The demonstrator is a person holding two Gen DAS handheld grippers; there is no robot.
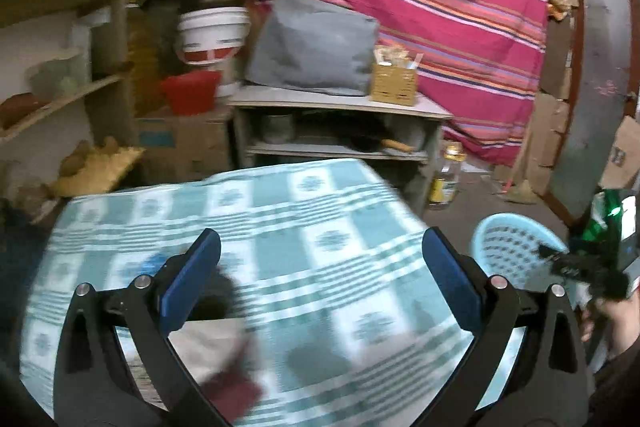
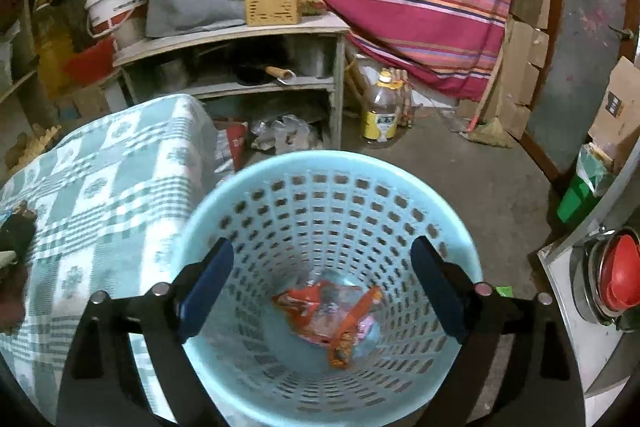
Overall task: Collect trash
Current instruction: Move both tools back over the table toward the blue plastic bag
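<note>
Right gripper [image 2: 322, 287]: fingers [image 2: 208, 287] spread wide, nothing between them, touching nothing. Directly below and ahead of them is the light blue basket [image 2: 256, 359], open mouth up. Trash wrappers [image 2: 332, 311], orange and red, lie on the basket bottom, between the two fingers in view. The basket rim stands just beside the edge of the counter [image 2: 100, 195], which is to the left of the fingers; bare floor lies beyond and right.

Left gripper [image 1: 320, 279]: fingers [image 1: 188, 287] spread wide, holding nothing, over the checked counter cloth [image 1: 300, 227]. Blurred paper and a dark red scrap [image 1: 232, 383] lie under the left finger. Basket [image 1: 508, 247] sits past the right finger, beyond the counter edge.
</note>
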